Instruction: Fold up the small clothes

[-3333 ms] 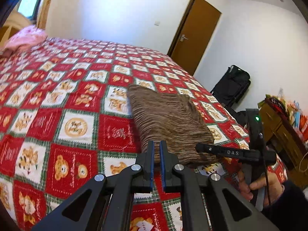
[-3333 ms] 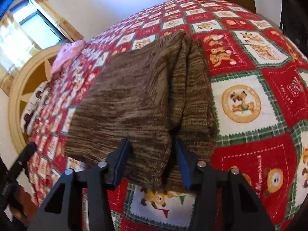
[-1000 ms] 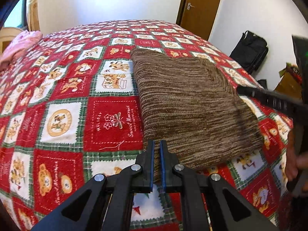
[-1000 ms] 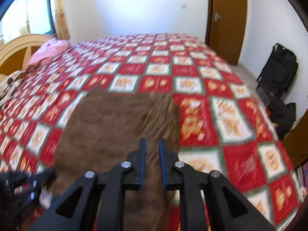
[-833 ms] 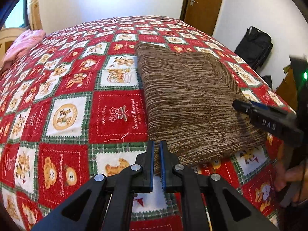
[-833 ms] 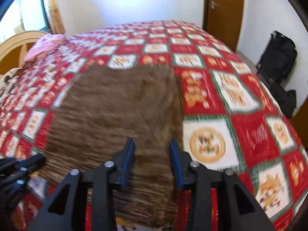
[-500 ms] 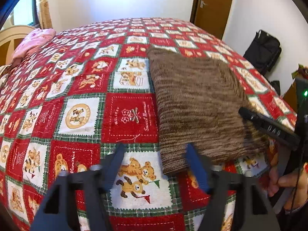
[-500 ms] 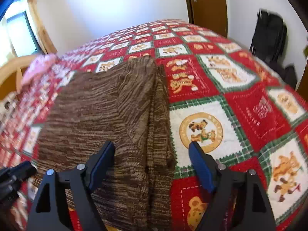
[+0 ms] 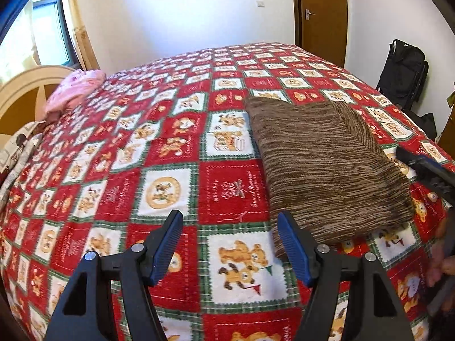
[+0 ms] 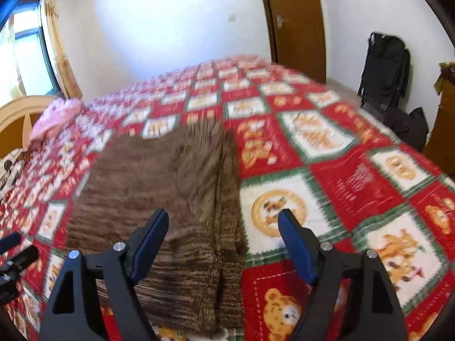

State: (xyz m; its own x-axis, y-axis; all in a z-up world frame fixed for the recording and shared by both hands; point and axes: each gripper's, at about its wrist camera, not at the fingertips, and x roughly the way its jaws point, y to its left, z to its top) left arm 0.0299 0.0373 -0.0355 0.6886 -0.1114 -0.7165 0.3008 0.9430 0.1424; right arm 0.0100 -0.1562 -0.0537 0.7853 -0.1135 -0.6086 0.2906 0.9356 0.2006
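Brown knit folded, both my grippers free of it.

The brown knit garment (image 9: pixel 327 167) lies as a flat rectangle near the bed's front right corner on the teddy-bear quilt (image 9: pixel 165 190). My left gripper (image 9: pixel 230 244) and right gripper (image 10: pixel 221 241) hover spread wide, holding nothing; I judge this piece done, perhaps one tidy-up left.

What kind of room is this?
Most likely a home bedroom: a bed under a red teddy-bear quilt, a curved wooden headboard beside a window, and a folded brown knit garment on the quilt.
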